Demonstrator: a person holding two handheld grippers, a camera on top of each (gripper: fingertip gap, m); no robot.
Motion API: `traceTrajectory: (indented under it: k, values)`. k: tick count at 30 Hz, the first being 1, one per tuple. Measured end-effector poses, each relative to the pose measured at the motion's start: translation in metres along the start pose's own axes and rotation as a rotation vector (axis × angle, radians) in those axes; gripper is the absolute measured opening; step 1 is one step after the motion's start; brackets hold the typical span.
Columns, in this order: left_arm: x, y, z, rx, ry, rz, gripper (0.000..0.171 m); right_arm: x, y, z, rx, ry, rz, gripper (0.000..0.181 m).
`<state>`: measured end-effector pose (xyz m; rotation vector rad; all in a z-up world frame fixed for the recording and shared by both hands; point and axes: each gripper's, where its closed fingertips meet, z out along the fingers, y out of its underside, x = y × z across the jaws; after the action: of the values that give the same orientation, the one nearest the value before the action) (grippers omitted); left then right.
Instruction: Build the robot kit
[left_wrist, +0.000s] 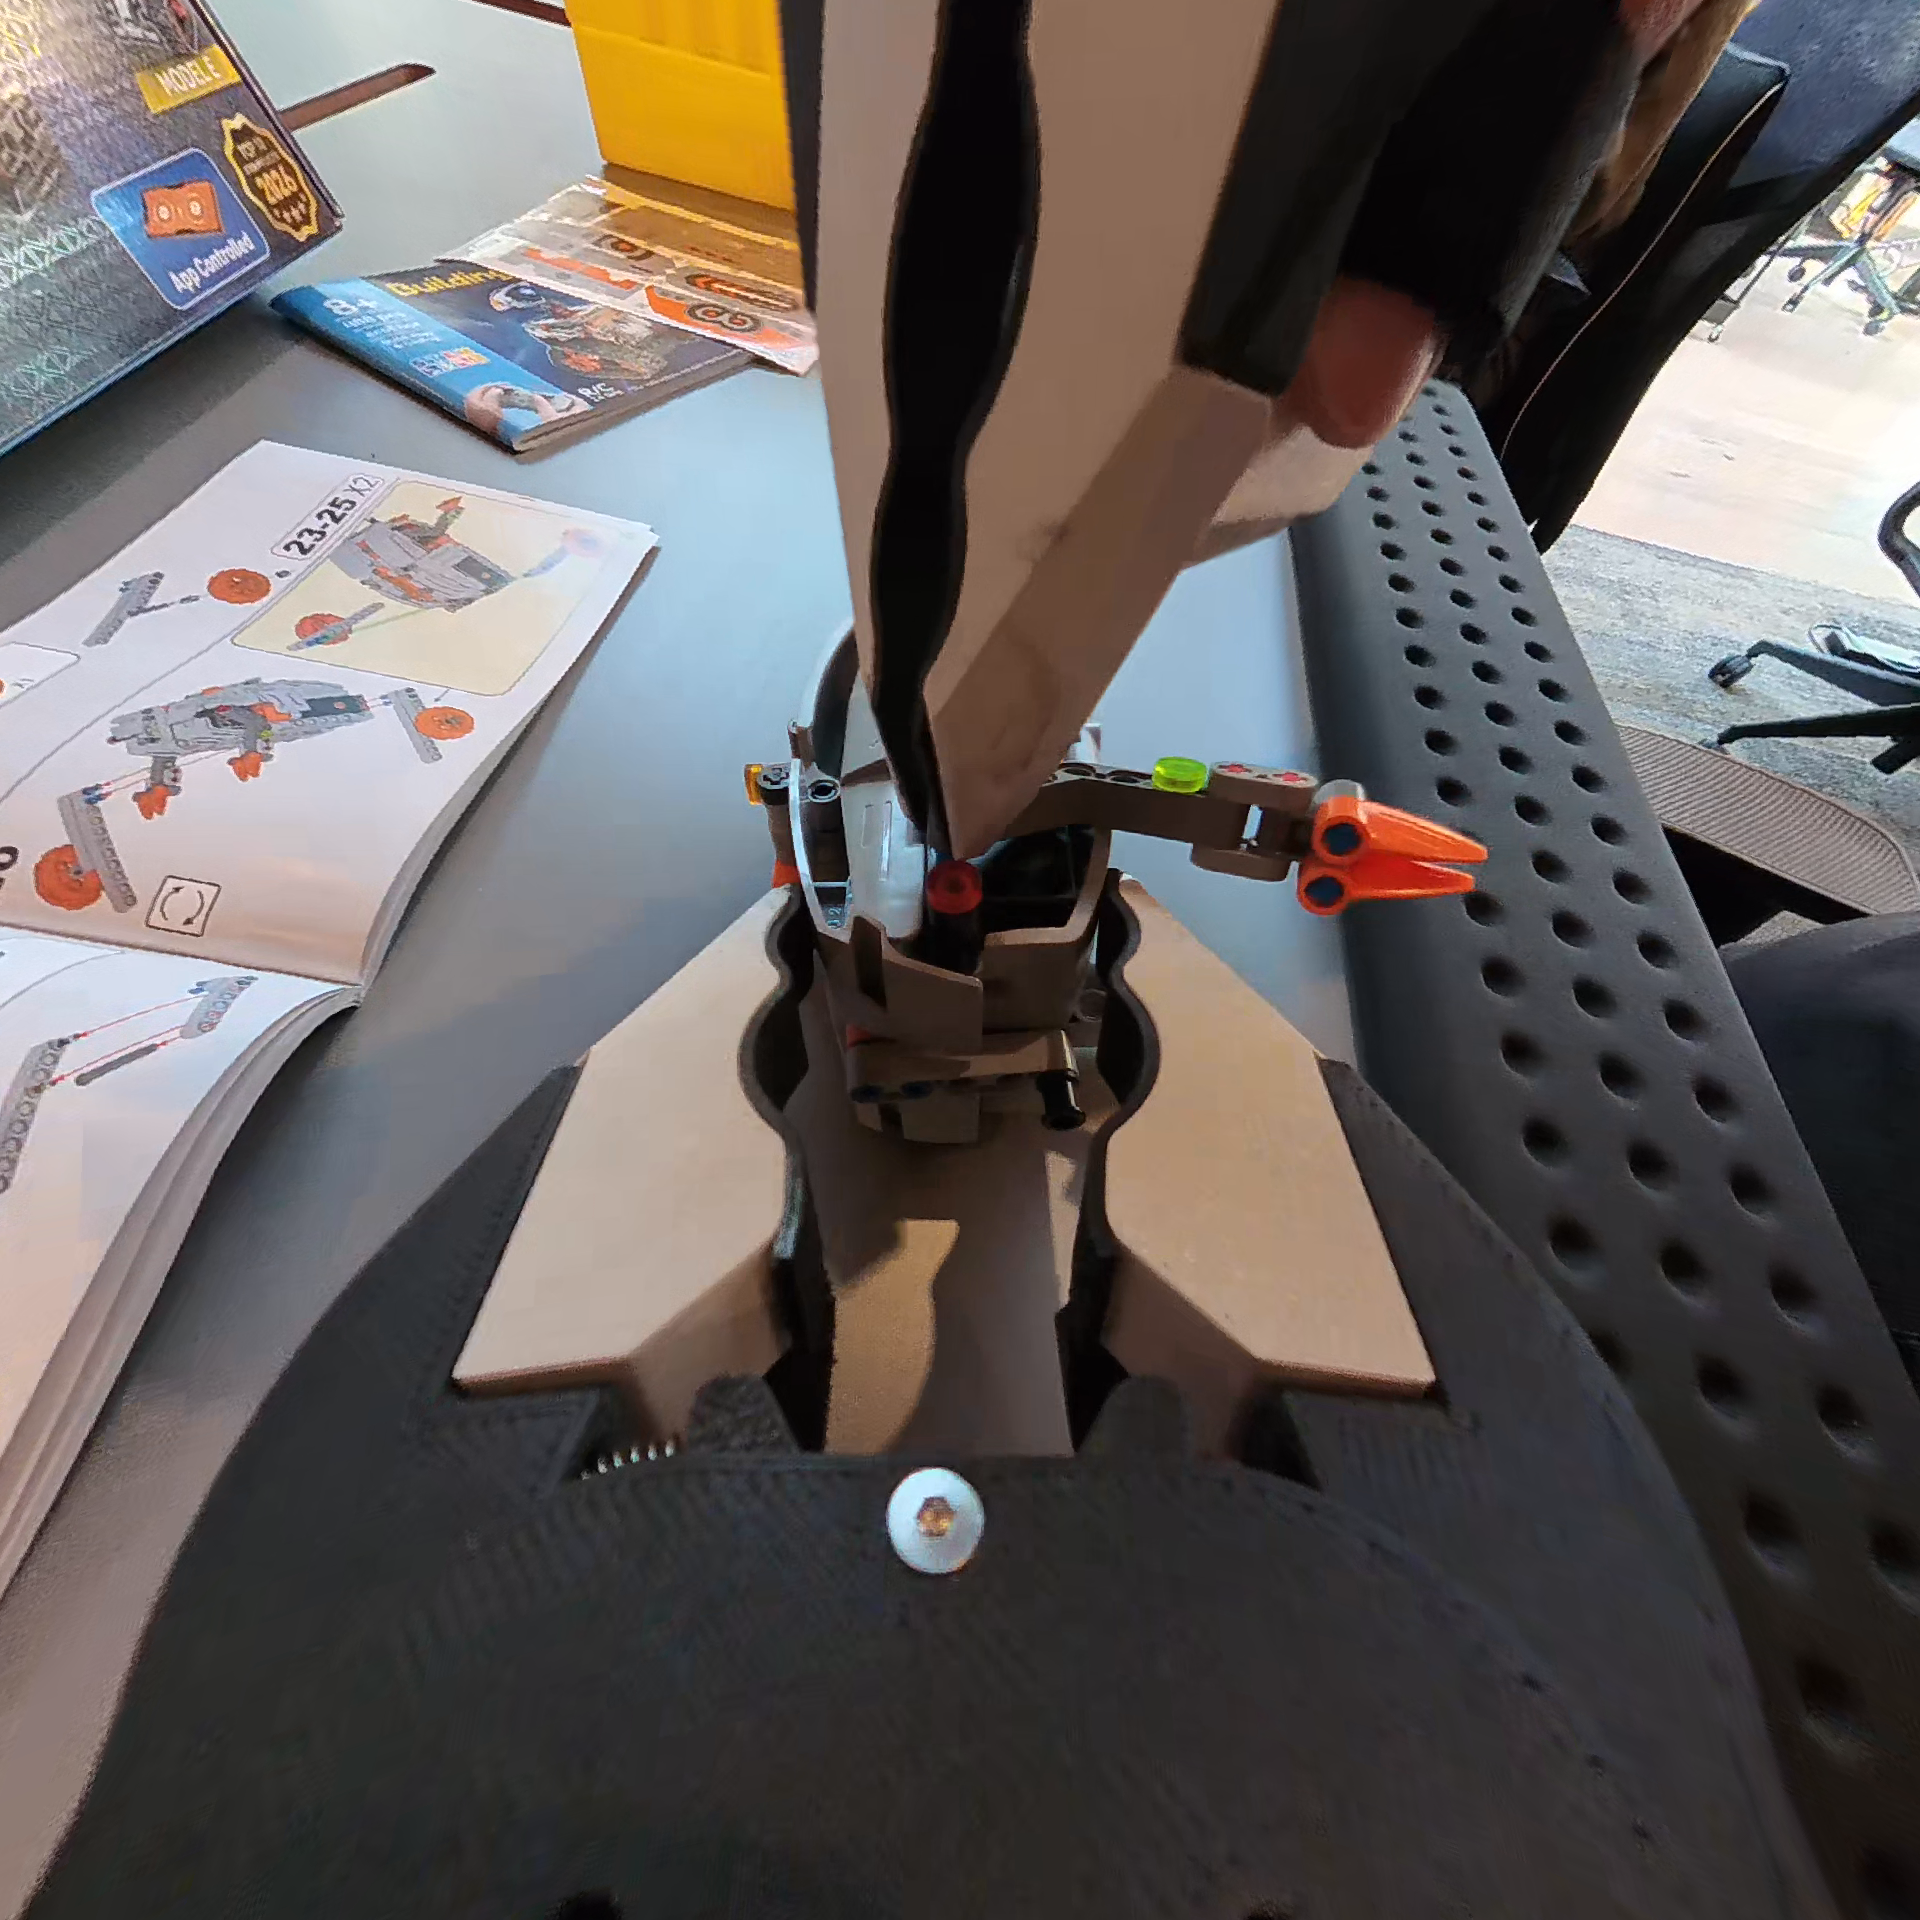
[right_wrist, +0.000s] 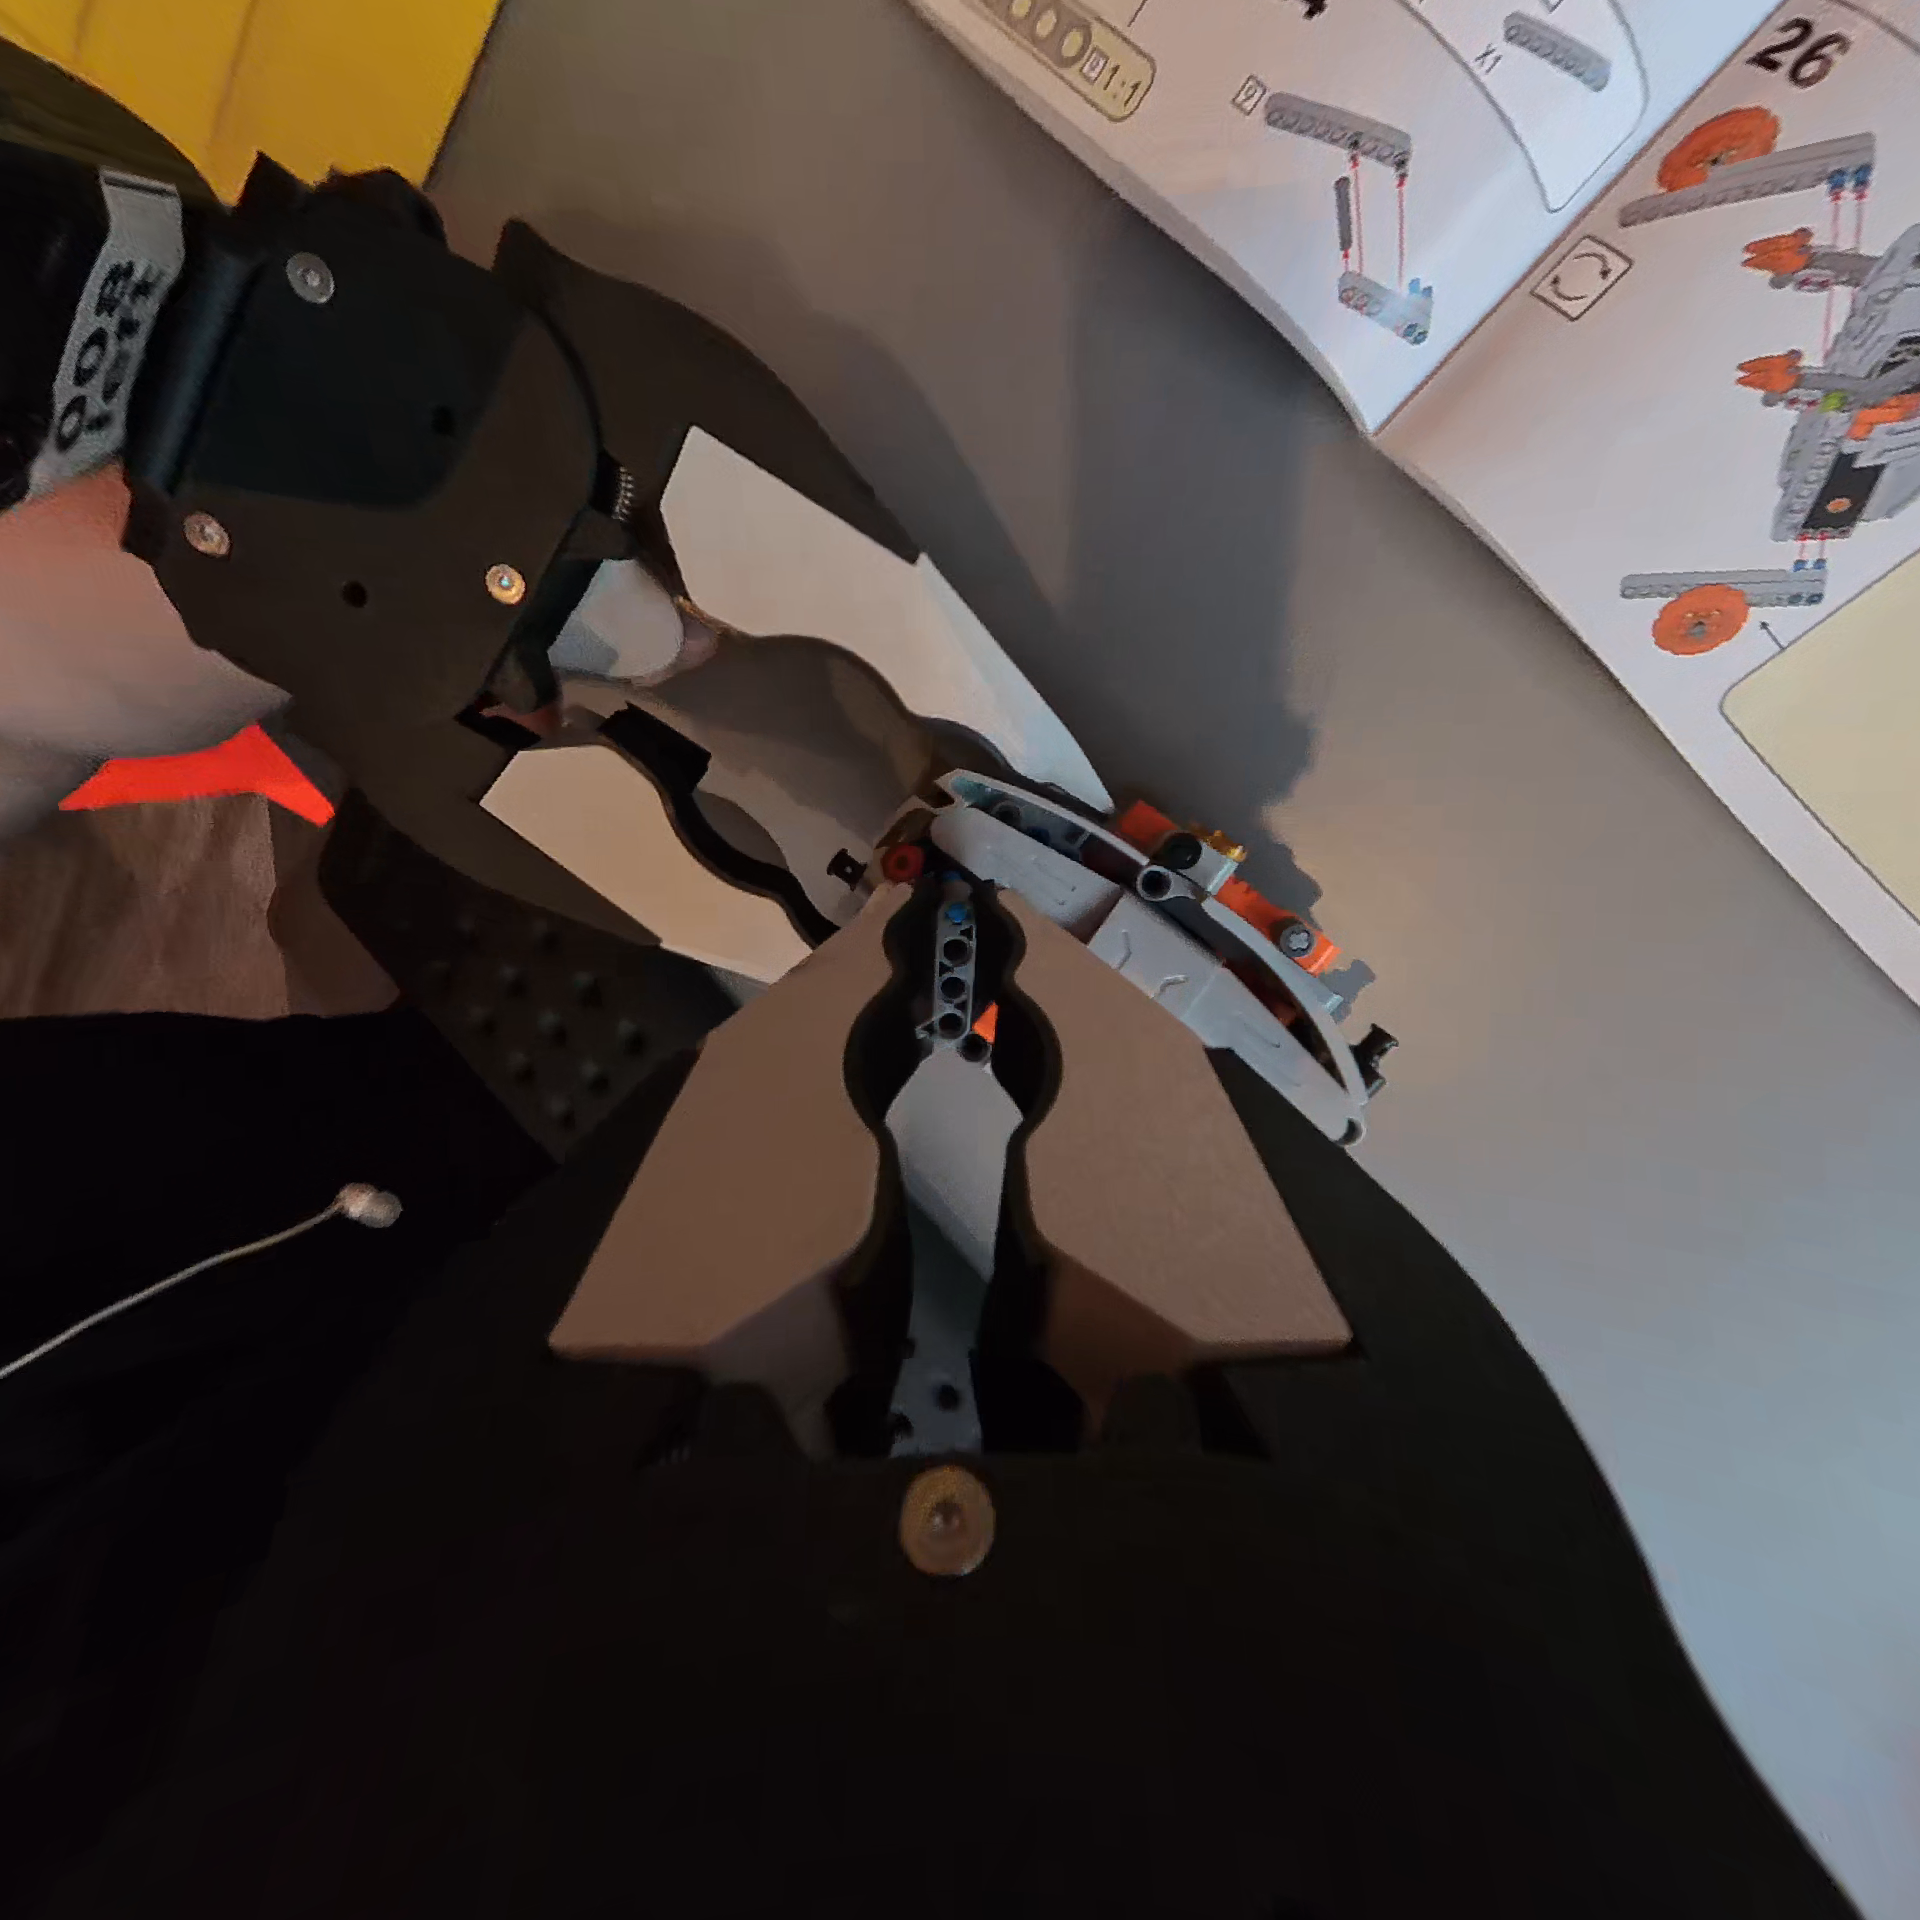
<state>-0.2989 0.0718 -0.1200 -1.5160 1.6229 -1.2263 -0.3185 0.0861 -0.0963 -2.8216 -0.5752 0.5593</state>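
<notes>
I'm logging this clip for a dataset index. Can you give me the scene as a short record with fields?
setting: grey table
left gripper: shut on the brick model
right gripper: shut on a grey holed beam, tips at the model
model detail: side arm with orange claw, green stud
nearby: open instruction booklet, printed box, yellow box, black perforated chair part
</notes>
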Motion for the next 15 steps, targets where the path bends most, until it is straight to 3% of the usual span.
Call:
traceTrajectory:
  k: [6, 15]
  values:
    - [0.0007, -0.0011, 0.0026, 0.004, -0.035, 0.014, 0.054, 0.0020, 0.0010, -0.0024, 0.183, -0.079, 0.162, 0.006]
    - [-0.0011, -0.0022, 0.0048, 0.012, -0.091, -0.020, 0.054, 0.0046, 0.0001, -0.0028, 0.091, 0.040, 0.221, 0.006]
